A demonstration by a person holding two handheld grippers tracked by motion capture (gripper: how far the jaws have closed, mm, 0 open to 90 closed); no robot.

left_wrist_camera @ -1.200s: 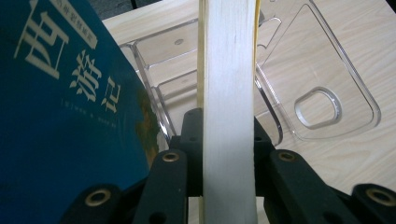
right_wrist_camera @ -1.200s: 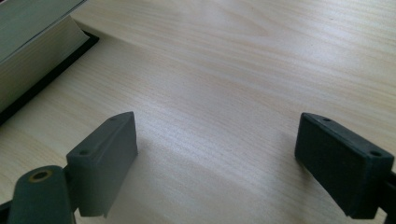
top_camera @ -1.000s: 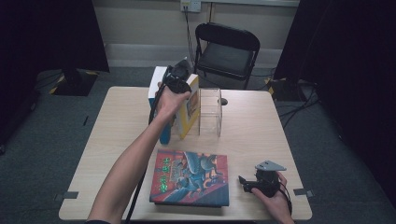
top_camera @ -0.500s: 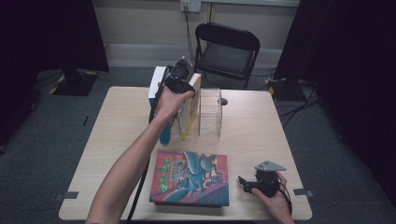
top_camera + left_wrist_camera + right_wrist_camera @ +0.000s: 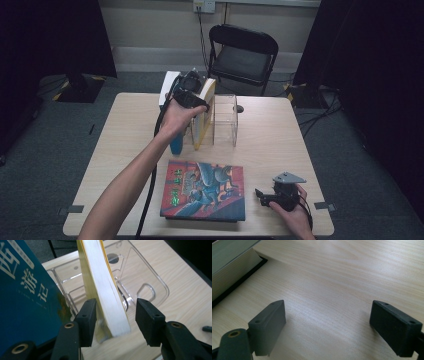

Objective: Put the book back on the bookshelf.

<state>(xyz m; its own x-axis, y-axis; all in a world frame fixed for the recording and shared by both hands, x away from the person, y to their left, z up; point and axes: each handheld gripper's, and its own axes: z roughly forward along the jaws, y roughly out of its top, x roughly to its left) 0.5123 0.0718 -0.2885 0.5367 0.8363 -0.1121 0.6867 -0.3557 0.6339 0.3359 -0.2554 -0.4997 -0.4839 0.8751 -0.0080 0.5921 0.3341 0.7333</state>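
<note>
A yellow-covered book (image 5: 204, 112) (image 5: 110, 302) stands upright in a clear acrylic rack (image 5: 226, 120) (image 5: 150, 287) at the back middle of the table. My left gripper (image 5: 196, 97) (image 5: 116, 307) sits over the book's top edge. Its jaws have just been opening and stand open on either side of the book, with a gap at the right jaw. A blue book (image 5: 177, 144) (image 5: 27, 297) stands just left of the yellow one. My right gripper (image 5: 261, 195) (image 5: 327, 312) rests open on the table at the front right, with nothing between its jaws.
A large colourful book (image 5: 205, 190) (image 5: 232, 262) lies flat at the table's front middle, left of the right gripper. A white book (image 5: 168, 85) stands behind the left hand. A black folding chair (image 5: 242, 52) stands beyond the table's (image 5: 265, 140) far edge.
The left gripper's jaws have come off the yellow book, which stays upright in the rack. The left hand has drawn slightly back toward the person. The right hand has not moved.
</note>
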